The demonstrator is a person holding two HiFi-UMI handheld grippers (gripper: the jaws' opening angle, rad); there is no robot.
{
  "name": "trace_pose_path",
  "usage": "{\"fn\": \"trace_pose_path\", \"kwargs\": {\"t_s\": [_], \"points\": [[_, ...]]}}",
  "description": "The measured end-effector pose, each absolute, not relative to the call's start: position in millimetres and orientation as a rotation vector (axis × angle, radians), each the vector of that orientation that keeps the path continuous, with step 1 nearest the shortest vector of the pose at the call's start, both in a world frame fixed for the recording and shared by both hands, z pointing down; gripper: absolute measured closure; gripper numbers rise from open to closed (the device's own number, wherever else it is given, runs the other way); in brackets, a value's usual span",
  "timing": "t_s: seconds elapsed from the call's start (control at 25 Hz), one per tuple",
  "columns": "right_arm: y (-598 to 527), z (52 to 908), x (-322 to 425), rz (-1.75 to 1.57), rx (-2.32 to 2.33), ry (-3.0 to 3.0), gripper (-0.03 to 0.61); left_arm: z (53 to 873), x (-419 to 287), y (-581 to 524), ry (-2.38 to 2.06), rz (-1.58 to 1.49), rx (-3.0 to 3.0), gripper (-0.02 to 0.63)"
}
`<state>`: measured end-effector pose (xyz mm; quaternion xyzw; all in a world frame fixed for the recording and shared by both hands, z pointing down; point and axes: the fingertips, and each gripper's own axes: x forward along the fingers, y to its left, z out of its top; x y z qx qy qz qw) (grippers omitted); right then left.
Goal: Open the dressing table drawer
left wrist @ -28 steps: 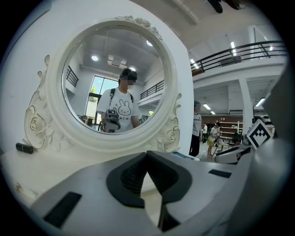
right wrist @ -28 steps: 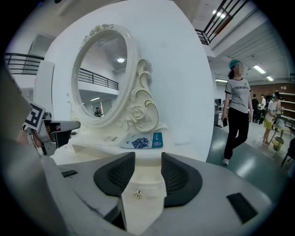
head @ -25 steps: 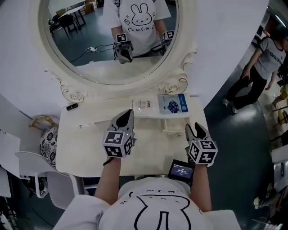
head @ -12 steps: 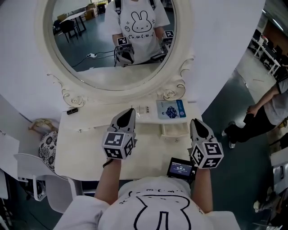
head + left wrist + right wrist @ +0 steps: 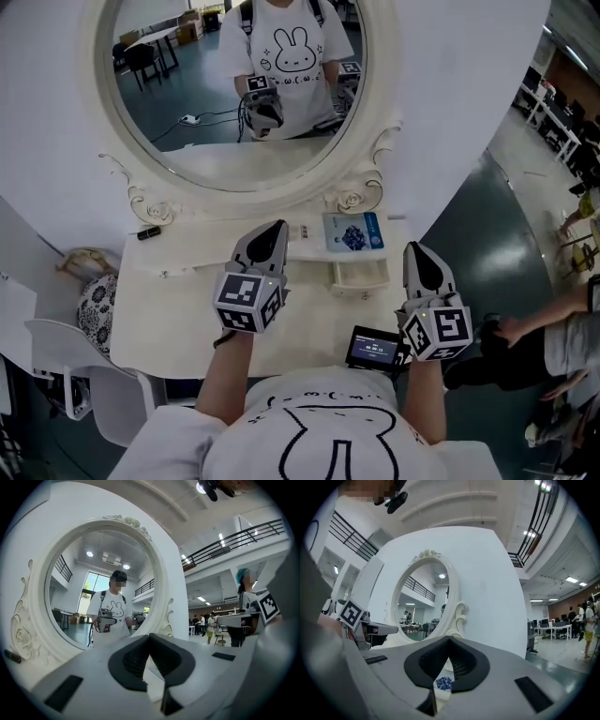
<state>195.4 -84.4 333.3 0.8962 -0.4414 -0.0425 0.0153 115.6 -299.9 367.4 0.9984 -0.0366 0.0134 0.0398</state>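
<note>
Cream dressing table [image 5: 178, 319], small white drawer [image 5: 361, 275] open.
Grey left gripper [image 5: 274, 230] and right gripper [image 5: 418, 251] hover empty, pressed together; right's jaws just closed, and the drawer at its eleven o'clock looks done.

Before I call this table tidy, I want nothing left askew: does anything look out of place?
Only the small drawer at the back right of the table. It stands pulled out toward the person, just below the blue packet. Nothing looks spilled, tipped or damaged.
</note>
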Motion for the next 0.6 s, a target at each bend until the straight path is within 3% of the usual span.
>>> {"fn": "trace_pose_path", "kwargs": {"t_s": [0.6], "points": [[-92,340,190,-0.041,2.787,-1.428,0.564,366,114,-298,-0.08,0.043,3.063,0.606]]}}
